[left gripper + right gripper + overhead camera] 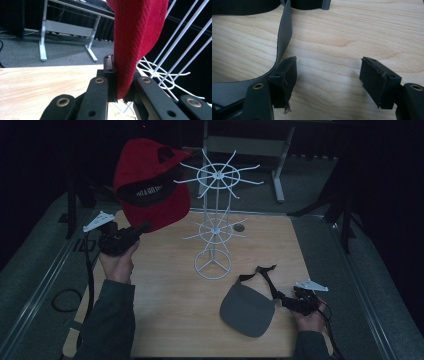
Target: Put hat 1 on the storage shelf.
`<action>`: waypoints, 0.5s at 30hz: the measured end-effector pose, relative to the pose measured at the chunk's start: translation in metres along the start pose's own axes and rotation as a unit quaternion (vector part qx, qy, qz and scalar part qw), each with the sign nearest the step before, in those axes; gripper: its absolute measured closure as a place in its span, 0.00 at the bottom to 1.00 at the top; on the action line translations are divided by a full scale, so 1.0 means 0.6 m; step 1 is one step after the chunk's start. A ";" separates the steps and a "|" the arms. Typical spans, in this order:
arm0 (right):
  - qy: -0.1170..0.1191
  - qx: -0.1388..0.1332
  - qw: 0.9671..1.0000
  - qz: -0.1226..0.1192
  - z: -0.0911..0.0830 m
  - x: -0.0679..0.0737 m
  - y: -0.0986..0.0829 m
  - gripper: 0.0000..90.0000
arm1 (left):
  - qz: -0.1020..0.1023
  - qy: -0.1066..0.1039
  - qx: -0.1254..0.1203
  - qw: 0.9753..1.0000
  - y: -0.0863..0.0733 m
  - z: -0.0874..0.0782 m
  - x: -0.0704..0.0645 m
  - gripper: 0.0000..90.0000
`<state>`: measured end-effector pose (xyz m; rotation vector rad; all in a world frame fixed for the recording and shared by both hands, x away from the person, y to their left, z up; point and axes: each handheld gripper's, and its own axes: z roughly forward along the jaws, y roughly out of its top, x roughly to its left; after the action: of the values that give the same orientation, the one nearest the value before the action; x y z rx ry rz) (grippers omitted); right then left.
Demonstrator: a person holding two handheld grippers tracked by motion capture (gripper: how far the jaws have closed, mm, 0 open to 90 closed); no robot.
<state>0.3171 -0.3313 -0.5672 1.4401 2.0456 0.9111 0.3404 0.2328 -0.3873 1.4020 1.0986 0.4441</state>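
Observation:
A red cap (150,185) with a black band hangs in the air at the back left, just left of the top ring of a white wire rack (215,220). My left gripper (141,228) is shut on its lower edge; in the left gripper view the red cloth (137,30) is pinched between the jaws (122,83), with rack wires (175,50) close on the right. A grey visor (248,310) lies flat at the front right. My right gripper (286,300) stands open beside its strap (284,32), with bare wood between the jaws (328,75).
The rack's round base (213,265) stands mid-table. A small round grommet (239,227) sits behind it. A grey table frame (277,165) stands on the floor beyond the wooden table (175,320). A black cable (65,300) loops on the floor at the left.

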 end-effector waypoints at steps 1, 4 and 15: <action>0.000 0.000 1.000 0.000 0.000 0.000 0.000 0.33 | 0.002 0.000 0.001 1.000 -0.001 0.000 -0.001 0.95; 0.000 0.000 1.000 0.000 0.000 0.000 0.000 0.33 | 0.009 0.003 0.006 1.000 -0.003 0.003 -0.004 0.95; 0.000 0.000 1.000 0.000 0.000 0.000 0.000 0.33 | 0.062 0.032 0.042 0.997 -0.021 0.024 -0.013 0.95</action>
<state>0.3171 -0.3314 -0.5673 1.4389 2.0457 0.9108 0.3438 0.2160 -0.3987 1.5447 1.0967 0.5402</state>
